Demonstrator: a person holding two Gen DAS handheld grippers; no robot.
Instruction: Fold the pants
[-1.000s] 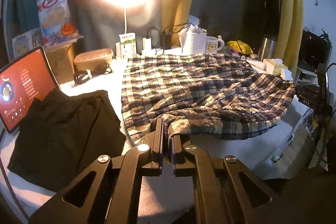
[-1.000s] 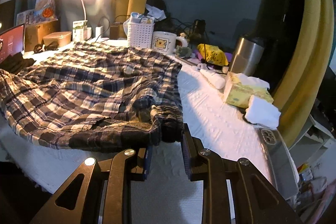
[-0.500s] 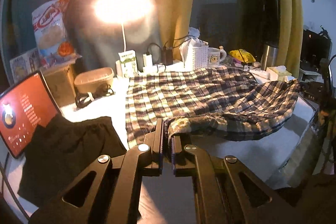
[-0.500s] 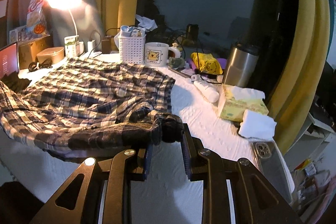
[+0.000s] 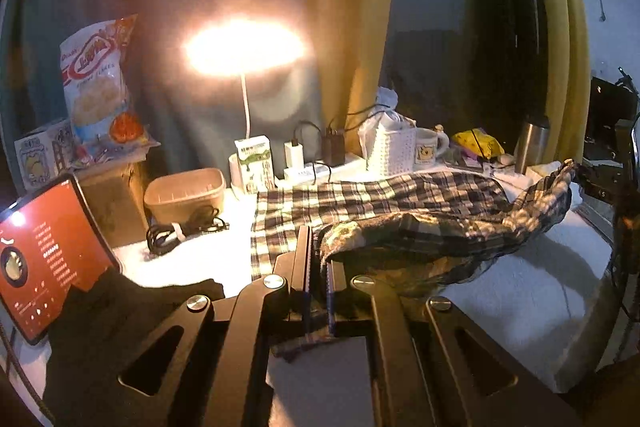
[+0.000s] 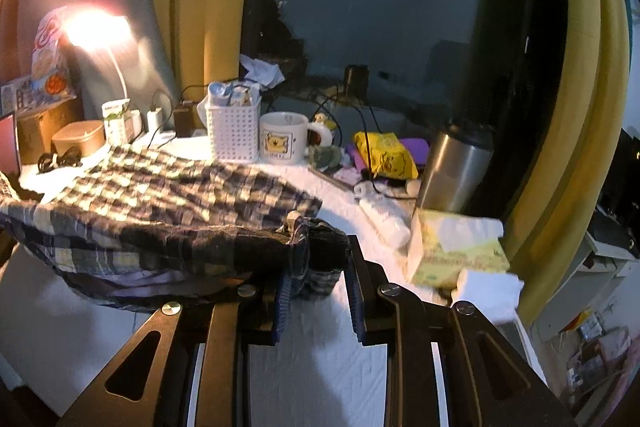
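The plaid pants (image 5: 380,199) lie across the white table, their near edge lifted off it. My left gripper (image 5: 318,259) is shut on the near left corner of that edge and holds it above the table. My right gripper (image 6: 316,259) grips the bunched near right corner of the pants (image 6: 160,195), also raised. The lifted edge sags between the two grippers, and its underside is in shadow. The far part of the pants still rests flat on the table.
A black garment (image 5: 120,327) and a red-screened tablet (image 5: 44,259) lie left. A lit lamp (image 5: 244,47), tub (image 5: 186,193), white basket (image 6: 234,135), mug (image 6: 284,137), steel tumbler (image 6: 452,167) and tissue box (image 6: 456,247) line the back and right.
Both grippers have risen and lifted the near edge of the plaid pants off the table. The cloth now hangs between them.
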